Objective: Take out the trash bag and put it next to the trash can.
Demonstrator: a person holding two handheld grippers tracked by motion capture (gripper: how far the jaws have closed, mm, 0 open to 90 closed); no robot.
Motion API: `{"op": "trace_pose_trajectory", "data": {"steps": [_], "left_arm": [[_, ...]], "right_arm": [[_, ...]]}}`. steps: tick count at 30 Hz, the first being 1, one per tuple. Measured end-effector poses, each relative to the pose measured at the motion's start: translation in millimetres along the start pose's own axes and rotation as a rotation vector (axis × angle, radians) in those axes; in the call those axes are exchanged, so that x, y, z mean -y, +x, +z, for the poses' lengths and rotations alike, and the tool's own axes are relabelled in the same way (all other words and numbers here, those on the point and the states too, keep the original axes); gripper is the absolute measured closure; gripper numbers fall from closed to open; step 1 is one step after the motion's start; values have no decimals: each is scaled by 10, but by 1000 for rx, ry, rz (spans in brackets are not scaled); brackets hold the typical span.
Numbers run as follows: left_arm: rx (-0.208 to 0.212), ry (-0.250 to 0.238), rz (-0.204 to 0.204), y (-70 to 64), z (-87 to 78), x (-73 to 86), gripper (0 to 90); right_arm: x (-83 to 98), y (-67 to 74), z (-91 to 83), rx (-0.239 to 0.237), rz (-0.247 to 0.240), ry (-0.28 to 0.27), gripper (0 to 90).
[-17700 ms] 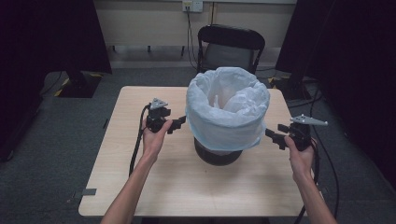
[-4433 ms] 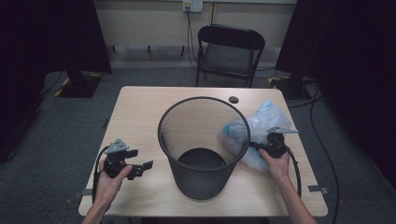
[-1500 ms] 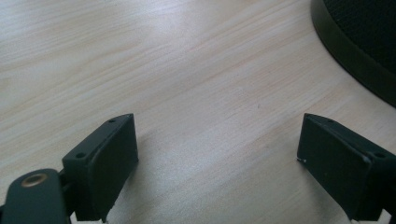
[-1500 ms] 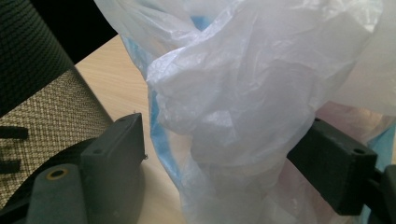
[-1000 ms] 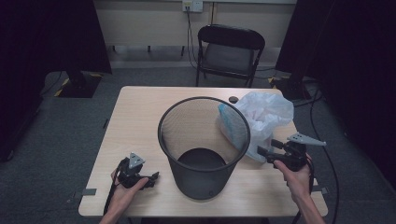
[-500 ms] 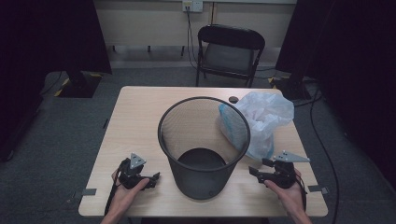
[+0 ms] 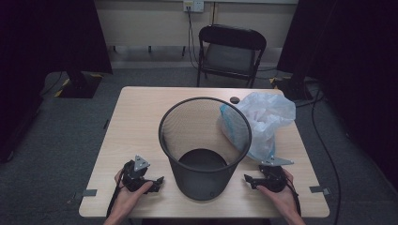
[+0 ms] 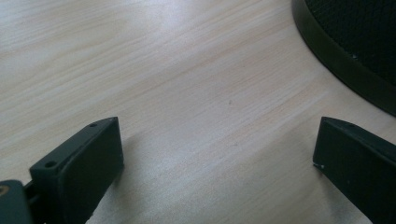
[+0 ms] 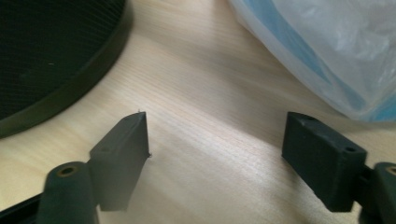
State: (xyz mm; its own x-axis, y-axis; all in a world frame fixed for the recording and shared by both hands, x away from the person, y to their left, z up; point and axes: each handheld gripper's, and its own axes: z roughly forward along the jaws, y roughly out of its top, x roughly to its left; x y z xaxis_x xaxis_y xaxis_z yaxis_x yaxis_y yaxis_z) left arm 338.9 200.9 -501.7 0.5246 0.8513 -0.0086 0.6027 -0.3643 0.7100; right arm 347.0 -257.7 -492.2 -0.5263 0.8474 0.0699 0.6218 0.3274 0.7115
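A black mesh wastebasket (image 7: 205,145) stands upright in the middle of the wooden table (image 7: 141,122), with no liner in it. A pale blue plastic bag (image 7: 263,119) lies crumpled on the table to the basket's right, touching its rim. My left gripper (image 7: 157,181) rests open on the table at the front left, its jaws pointing at the basket's base (image 8: 345,56). My right gripper (image 7: 248,179) rests open at the front right, between the basket's base (image 9: 65,70) and the bag (image 9: 327,51). Nothing sits between either pair of jaws.
A small dark round object (image 7: 234,100) lies on the table behind the basket. A black folding chair (image 7: 230,49) stands beyond the far edge. Black curtains hang at both sides, and cables run across the floor on the right.
The bag was lifted off the basket and laid to its right. In the last second my right gripper let go of it and drew back to the front edge. The left stayed put.
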Motion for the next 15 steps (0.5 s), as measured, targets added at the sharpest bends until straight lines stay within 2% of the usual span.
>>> {"op": "trace_pose_trajectory", "data": {"steps": [6,7,15], "left_arm": [[1,1,3,1,2,-2,8],[1,1,2,0,3,-2,6],[1,-1,-4,-8,9,-4,0]], "right_arm": [[23,25,38,61,-18,-18,190],[31,36,51,74,-35,-24,177],[30,38,76,77,-26,-36,156]]}}
